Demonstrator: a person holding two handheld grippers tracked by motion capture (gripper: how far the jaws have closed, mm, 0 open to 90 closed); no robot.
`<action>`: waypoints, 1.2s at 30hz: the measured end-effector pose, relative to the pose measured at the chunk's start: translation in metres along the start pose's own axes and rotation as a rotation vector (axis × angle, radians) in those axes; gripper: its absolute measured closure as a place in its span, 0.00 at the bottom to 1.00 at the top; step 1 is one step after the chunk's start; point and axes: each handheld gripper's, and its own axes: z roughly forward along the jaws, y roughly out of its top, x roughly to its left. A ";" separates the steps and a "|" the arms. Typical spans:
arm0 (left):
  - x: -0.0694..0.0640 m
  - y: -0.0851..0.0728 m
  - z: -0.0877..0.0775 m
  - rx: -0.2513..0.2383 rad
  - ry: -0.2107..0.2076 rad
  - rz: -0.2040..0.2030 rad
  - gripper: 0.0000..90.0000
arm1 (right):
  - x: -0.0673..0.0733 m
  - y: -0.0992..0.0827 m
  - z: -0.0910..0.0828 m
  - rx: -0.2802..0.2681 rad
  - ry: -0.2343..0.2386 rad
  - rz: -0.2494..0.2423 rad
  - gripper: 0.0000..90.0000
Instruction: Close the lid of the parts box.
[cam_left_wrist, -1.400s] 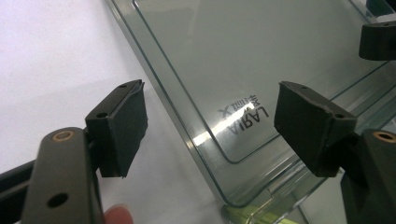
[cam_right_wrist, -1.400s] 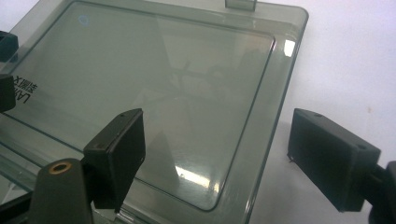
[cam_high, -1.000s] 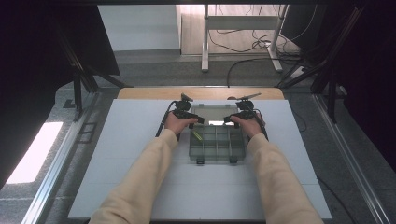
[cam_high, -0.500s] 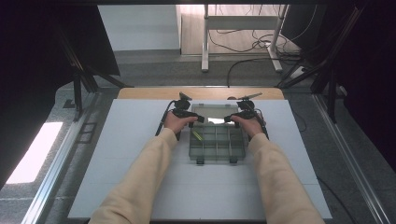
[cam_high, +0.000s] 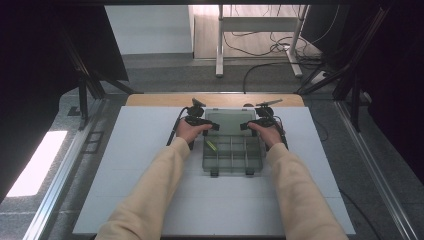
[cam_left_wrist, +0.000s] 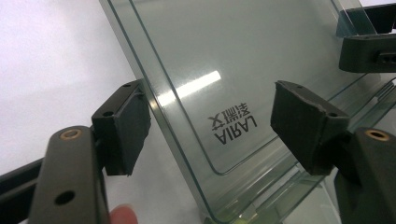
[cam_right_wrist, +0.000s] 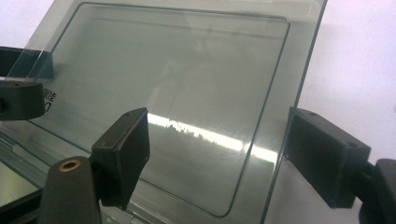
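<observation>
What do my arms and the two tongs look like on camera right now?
Both forearms wear long cream-coloured sleeves. The left black two-jaw tongs and the right black two-jaw tongs have matte black arms with brass-coloured rivets and flat rectangular dark grey pads. A black cable trails from the left tongs, and a grey plate tops the right.

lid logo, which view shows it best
The left gripper view: the printed logo on the clear lid sits large between the jaws, upside down but readable. The right gripper view catches just a sliver of it at its left edge. In the high view the lid is too small to show it.
</observation>
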 end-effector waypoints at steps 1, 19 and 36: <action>0.000 0.000 -0.001 -0.003 -0.002 0.002 0.33 | 0.001 0.000 0.000 -0.007 0.000 0.004 0.26; -0.009 0.002 -0.018 -0.055 -0.001 0.058 0.35 | 0.007 0.002 -0.023 -0.089 0.006 0.001 0.28; -0.017 0.000 -0.030 -0.073 -0.001 0.106 0.35 | 0.011 -0.004 -0.037 -0.144 0.014 -0.032 0.28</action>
